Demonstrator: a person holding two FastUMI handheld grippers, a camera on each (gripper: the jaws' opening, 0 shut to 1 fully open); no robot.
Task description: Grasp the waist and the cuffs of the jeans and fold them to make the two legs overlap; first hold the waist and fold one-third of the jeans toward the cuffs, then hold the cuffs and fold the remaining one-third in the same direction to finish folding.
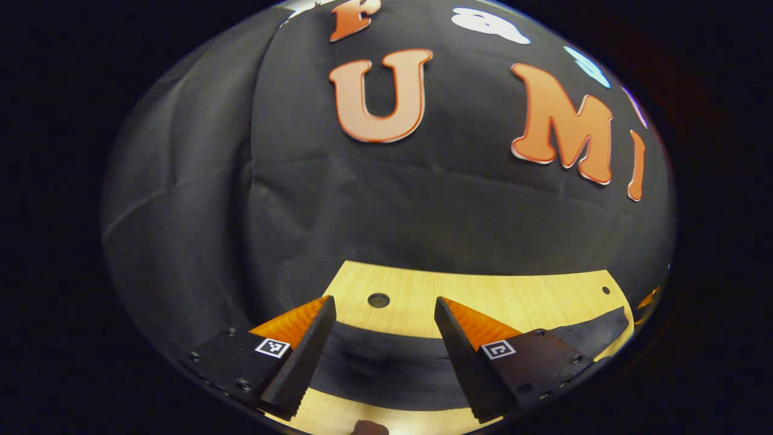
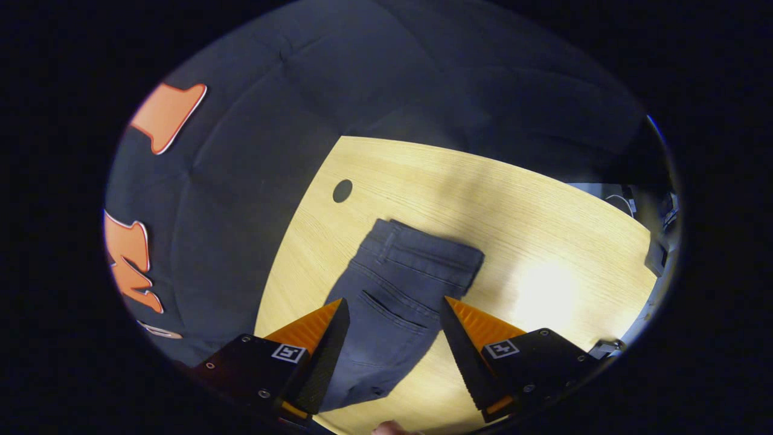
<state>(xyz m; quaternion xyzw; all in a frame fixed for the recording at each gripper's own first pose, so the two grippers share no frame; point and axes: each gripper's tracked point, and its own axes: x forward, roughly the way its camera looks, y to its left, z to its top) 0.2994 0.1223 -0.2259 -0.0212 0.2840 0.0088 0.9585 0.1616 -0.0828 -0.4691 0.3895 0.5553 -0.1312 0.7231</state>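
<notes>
A: Two legs appear already laid one over the other; the jeans (image 2: 398, 290) are seen lying flat on the worktop (image 2: 543, 241), waist toward the far edge near a round hole (image 2: 342, 191).

B: So the waist fold is judged next: both corners of the waist must be gripped and carried toward the cuffs.

A: Right gripper (image 2: 394, 338) and left gripper (image 1: 383, 338) are held wide, fingers empty.

B: No brand can be read.

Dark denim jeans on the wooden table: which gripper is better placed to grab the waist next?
Right, probably. The right gripper is open, with the dark denim jeans between its fingers and the waistband just ahead. The left gripper, also open, faces the booth wall over a dark strip of fabric, no waistband visible.
</notes>
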